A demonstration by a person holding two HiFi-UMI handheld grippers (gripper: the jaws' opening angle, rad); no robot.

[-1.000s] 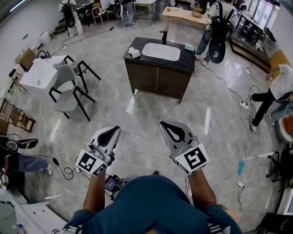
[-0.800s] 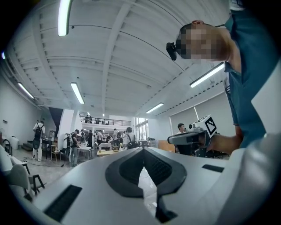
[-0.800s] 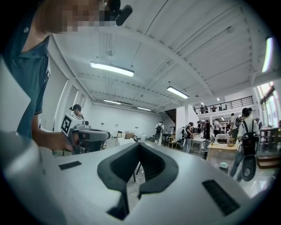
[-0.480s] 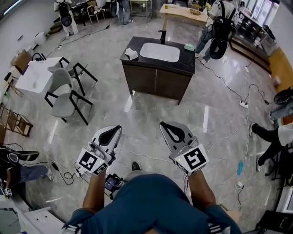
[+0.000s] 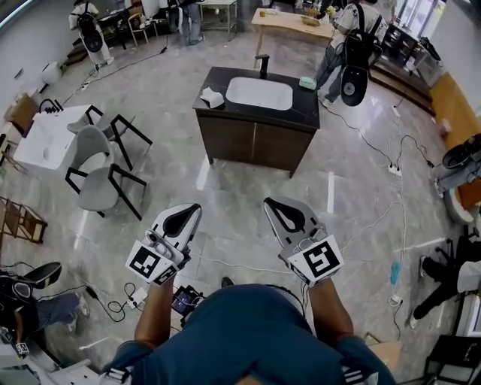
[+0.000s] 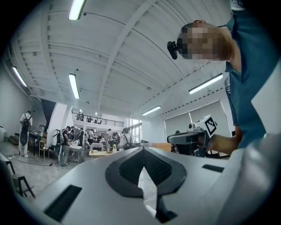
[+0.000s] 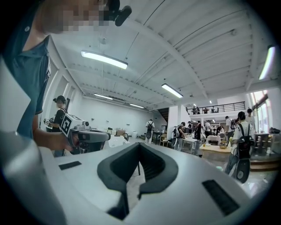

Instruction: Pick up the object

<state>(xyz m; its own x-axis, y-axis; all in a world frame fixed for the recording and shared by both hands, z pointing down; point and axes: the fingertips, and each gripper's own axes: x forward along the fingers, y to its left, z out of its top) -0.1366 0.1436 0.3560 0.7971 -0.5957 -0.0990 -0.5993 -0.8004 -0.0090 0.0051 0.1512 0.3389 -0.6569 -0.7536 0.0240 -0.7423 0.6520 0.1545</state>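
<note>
A dark sink cabinet (image 5: pixel 255 139) stands ahead on the marble floor, well beyond both grippers. On its black top lie a crumpled white object (image 5: pixel 213 96) at the left end and a small green object (image 5: pixel 307 82) at the right, either side of the white basin (image 5: pixel 259 93). My left gripper (image 5: pixel 192 207) and right gripper (image 5: pixel 269 201) are held side by side at waist height, pointing roughly level toward the cabinet. Both are shut with nothing between the jaws. The left gripper view shows its closed tips (image 6: pixel 141 149) against the hall, and the right gripper view shows the same for its tips (image 7: pixel 139 144).
Grey chairs with black legs (image 5: pixel 101 177) and a white table (image 5: pixel 41 143) stand to the left. Cables (image 5: pixel 376 210) run across the floor on the right. People with backpacks (image 5: pixel 349 56) stand behind the cabinet near a wooden table (image 5: pixel 289 22).
The whole scene has shifted as I walk. The cabinet and chairs have slid left in view. Both grippers keep the same shut pose in front of me.
</note>
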